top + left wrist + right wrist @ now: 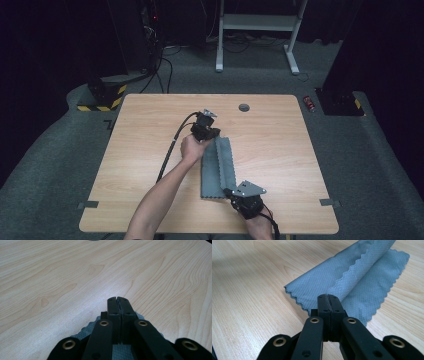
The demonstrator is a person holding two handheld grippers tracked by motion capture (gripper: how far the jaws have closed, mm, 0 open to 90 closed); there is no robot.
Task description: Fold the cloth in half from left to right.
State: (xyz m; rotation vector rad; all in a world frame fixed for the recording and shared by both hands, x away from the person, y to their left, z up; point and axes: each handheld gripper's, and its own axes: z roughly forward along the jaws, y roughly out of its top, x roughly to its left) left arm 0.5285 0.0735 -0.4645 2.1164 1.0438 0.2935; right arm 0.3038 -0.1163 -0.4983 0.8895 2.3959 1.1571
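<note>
Grey cloth (218, 168) with scalloped edges lay folded lengthwise near the middle of the wooden worktop (280, 150), seen from the high view. At its far end, the left tool (209, 134) had its jaws closed, the cloth's edge (87, 328) showing just beneath them in the left gripper view. At the near end, the right tool (231, 192) was likewise closed tight at the cloth's corner (362, 282). Whether either tool pinched the fabric could not be told.
</note>
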